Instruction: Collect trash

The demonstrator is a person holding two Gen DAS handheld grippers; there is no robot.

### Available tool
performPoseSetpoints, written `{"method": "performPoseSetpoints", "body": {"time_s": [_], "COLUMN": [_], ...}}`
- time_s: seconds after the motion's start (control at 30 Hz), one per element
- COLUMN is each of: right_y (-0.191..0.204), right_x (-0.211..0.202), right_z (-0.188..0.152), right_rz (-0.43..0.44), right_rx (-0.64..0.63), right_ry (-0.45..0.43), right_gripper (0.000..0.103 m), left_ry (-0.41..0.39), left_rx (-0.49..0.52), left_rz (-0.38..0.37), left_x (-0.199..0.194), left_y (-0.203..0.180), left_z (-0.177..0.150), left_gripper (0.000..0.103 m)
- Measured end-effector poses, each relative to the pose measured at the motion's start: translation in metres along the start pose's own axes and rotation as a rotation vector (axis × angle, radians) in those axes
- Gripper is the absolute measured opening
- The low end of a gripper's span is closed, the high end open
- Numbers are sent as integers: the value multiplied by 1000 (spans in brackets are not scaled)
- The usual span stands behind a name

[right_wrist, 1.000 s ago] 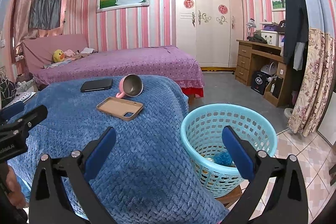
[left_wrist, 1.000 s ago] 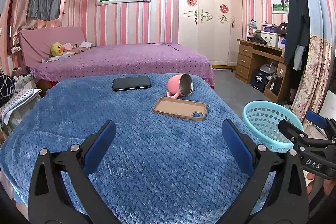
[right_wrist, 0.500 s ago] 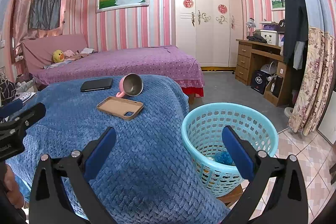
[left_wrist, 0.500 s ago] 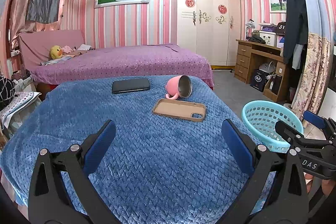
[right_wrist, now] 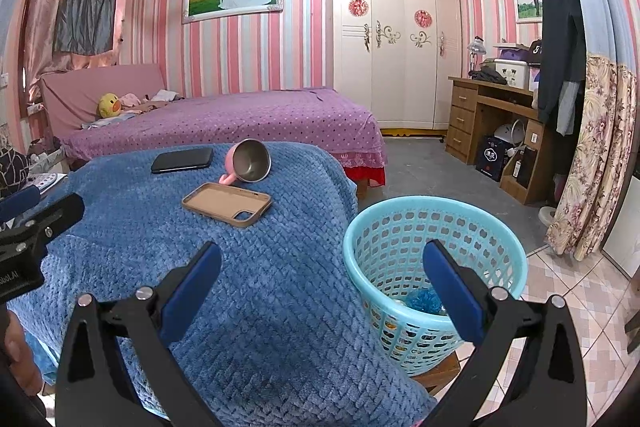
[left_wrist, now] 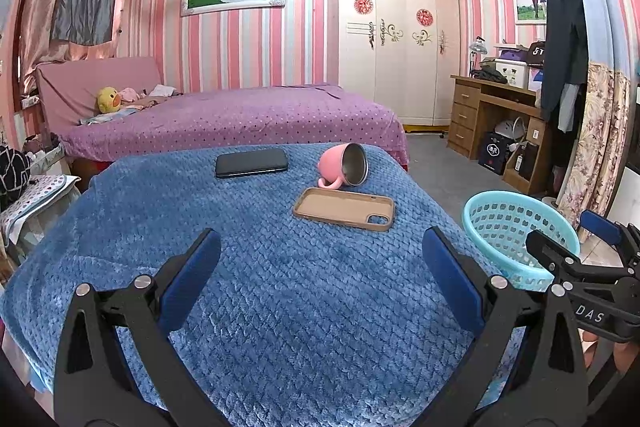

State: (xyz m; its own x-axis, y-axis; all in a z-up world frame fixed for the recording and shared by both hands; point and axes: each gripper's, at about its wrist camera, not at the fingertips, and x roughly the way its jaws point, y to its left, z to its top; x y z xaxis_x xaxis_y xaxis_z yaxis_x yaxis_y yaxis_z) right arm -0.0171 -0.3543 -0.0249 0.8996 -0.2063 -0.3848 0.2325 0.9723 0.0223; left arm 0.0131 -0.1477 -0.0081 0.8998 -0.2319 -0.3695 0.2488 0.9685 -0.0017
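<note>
Both claws are apart and hold nothing. The left claw (left_wrist: 320,267) hovers over the blue blanket (left_wrist: 280,307) that covers the bench, and the right claw (right_wrist: 322,269) hangs at the bench's edge, half over the turquoise basket (right_wrist: 400,211).

The basket stands beside the bench, at about 3 o'clock from the left claw in the left wrist view. Through its open top some trash (right_wrist: 424,301) is seen on the bottom: a blue crinkled piece and something small and shiny, too small to name. I judge the trash is already collected, since no loose wrapper or paper shows on the blanket.

On the blanket remain a tan phone case (left_wrist: 344,207) at about 12 o'clock from the left claw, a pink mug (left_wrist: 346,169) lying on its side just behind the case, and a black phone (left_wrist: 251,163) at about 11 o'clock, well apart from the mug. These look like belongings, not trash.

If the case must go too, it looks light and a little flexible, with a matte surface that should not slip; the best hold is across one long side wall. The mug has a steel inside, looks stiff and smooth, and may roll; the rim or handle is the safer place to pinch.
</note>
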Motion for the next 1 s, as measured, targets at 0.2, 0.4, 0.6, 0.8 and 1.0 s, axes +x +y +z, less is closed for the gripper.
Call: {"method": "performPoseSetpoints", "body": {"time_s": [0.2, 0.4, 0.6, 0.8, 1.0], "right_y": [0, 0, 0, 1, 1], "right_x": [0, 0, 0, -1, -1], "right_z": [0, 0, -1, -1, -1], "right_rz": [-1, -1, -2, -4, -3], "right_rx": [0, -1, -1, 0, -1], "right_ry": [-1, 1, 0, 2, 2], "right_gripper": [98, 99, 98, 99, 99], "left_ry": [-5, -4, -4, -4, -2], "left_rx": [5, 2, 1, 3, 3], "left_rz": [4, 6, 3, 4, 2], "left_x": [0, 0, 0, 0, 0], "left_y": [1, 2, 2, 3, 2], "left_z": [-1, -1, -1, -2, -1], "left_gripper": [97, 97, 97, 97, 97]}}
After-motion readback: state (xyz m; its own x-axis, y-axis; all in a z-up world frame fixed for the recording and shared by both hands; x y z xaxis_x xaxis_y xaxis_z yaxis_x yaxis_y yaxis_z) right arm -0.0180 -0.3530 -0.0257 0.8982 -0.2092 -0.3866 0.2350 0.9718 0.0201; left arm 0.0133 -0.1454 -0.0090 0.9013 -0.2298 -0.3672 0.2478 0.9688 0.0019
